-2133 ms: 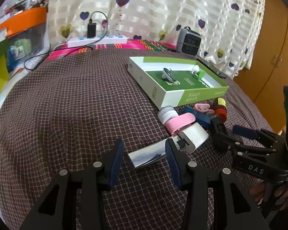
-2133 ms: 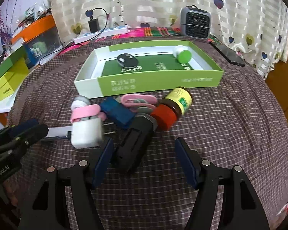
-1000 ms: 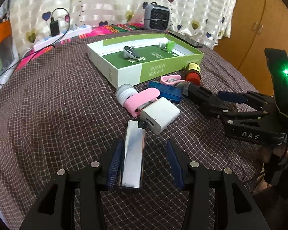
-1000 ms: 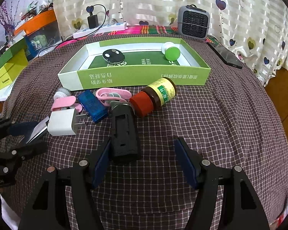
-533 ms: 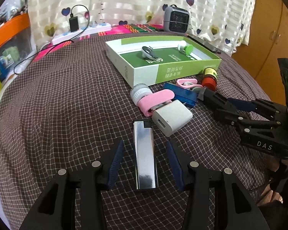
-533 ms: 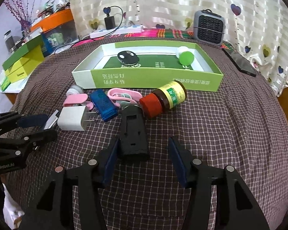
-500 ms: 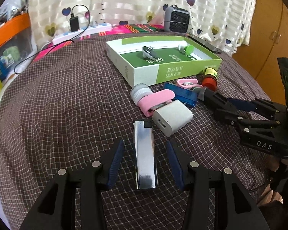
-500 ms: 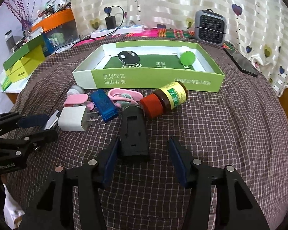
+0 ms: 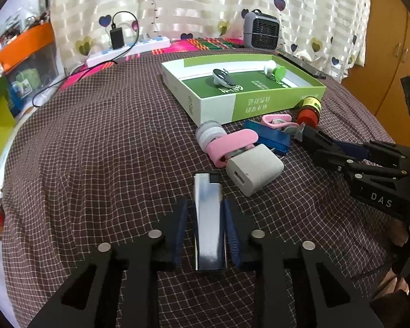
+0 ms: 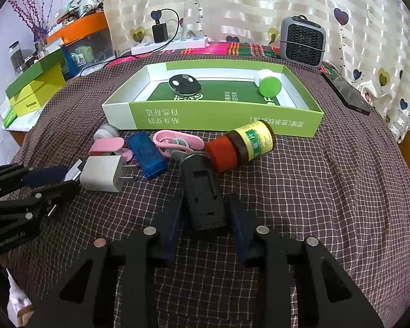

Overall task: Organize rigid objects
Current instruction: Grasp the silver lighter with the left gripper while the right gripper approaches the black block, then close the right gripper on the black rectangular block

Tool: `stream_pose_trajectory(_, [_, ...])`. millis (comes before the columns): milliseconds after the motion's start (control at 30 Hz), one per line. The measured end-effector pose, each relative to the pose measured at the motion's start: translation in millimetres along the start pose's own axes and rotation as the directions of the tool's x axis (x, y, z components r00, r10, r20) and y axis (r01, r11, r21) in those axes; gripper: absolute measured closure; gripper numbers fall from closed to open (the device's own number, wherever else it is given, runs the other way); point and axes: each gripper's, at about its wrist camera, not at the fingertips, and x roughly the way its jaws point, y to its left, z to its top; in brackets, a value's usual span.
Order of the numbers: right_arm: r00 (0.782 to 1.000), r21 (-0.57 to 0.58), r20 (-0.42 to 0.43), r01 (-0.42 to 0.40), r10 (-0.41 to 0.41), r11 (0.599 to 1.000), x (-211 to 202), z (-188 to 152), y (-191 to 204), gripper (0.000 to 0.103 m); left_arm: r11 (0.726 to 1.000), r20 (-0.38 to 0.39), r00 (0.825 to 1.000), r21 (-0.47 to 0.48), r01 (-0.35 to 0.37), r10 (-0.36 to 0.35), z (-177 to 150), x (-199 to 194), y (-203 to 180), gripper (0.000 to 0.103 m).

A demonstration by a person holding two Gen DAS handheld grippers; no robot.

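Left claw [image 9: 205,232] is closing around the silver lighter [image 9: 207,218], which lies flat on the checked cloth near the worktop's near edge; the blue pads sit tight against its long sides, so I read it as gripped, though not yet lifted. Just beyond it lies the white charger [image 9: 254,168], touching a pink clip [image 9: 232,145], with a blue case [image 9: 268,138] behind. The green tray [image 9: 213,109] stands toward the far edge and already holds a black fob [image 9: 222,78] and a green-capped pot [image 9: 277,72]. Off toward the right edge the right claw [image 9: 339,150] reaches into the heap.

From the right wrist view, the right claw [image 10: 205,224] is closing too, with the black block [image 10: 202,196] between its pads; the left pad looks to touch it, while a thin gap shows at the right pad, so the grip seems not quite made. A red-capped bottle [image 10: 240,146] lies on its side, touching the block's far end.

Both picks are the step in hand. Next, I judge, each claw must finish clamping, lift straight up clear of its neighbours, and carry its piece over the tray's near wall.
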Motion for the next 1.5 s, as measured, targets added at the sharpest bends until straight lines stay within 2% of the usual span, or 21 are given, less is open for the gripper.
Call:
stream_pose_trajectory(500, [1.0,0.011,-0.012,-0.019,0.019,1.0,0.3,-0.1,-2.6,0.071,1.0,0.021,1.0,-0.015,0.001,-0.001,-2.2,-0.5,1.2,0.081])
stream_pose_trajectory(633, [1.0,-0.002,0.0,-0.01,0.01,1.0,-0.1,-1.4,-0.8,0.071,1.0,0.022,1.0,-0.021,-0.002,0.002,-1.6,-0.3,1.1,0.081])
stream_pose_trajectory(767, [1.0,0.004,0.007,-0.02,0.02,1.0,-1.2,-2.3,-2.3,0.071,1.0,0.021,1.0,-0.025,-0.004,0.005,-1.3,-0.5,0.8,0.081])
stream_pose_trajectory(833, [1.0,0.004,0.011,-0.028,0.028,1.0,-1.8,-2.5,-2.5,0.075,1.0,0.021,1.0,-0.029,-0.003,0.004,-0.9,-0.6,0.4,0.081])
stream_pose_trajectory(1133, [0.997,-0.002,0.041,-0.058,0.058,0.998,-10.2,-3.9,0.5,0.075,1.0,0.031,0.999,-0.025,0.008,-0.007,1.8,-6.5,-6.2,0.081])
stream_pose_trajectory(1500, [0.994,-0.014,0.08,-0.072,0.073,0.997,-28.4,9.7,6.1,0.075,1.0,0.085,0.996,-0.008,0.027,-0.026,23.9,-29.8,-9.9,0.081])
